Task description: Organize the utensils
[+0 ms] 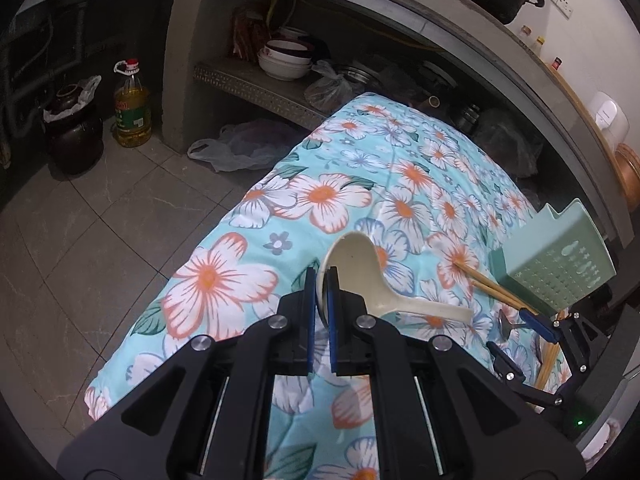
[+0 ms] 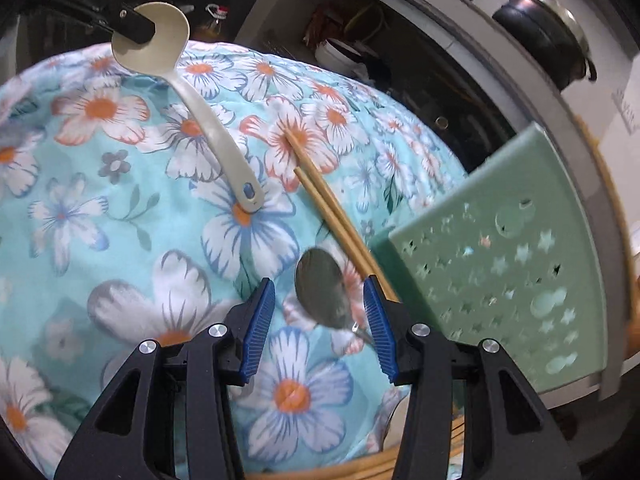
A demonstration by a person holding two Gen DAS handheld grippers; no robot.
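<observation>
utensils lie loose, none visibly sorted yet. the left gripper (image 1: 320, 300) has its jaws clamped on the rim of the cream ladle's (image 1: 360, 276) bowl. the right gripper (image 2: 320, 308) hangs with jaws partly apart around the metal spoon's (image 2: 322, 288) bowl — not pressing it. chopsticks (image 2: 328, 208) rest on the floral cloth (image 2: 120, 200) just beside, reaching toward the green holder (image 2: 500, 264), tilted at the cloth's edge — nearly everything remains.
</observation>
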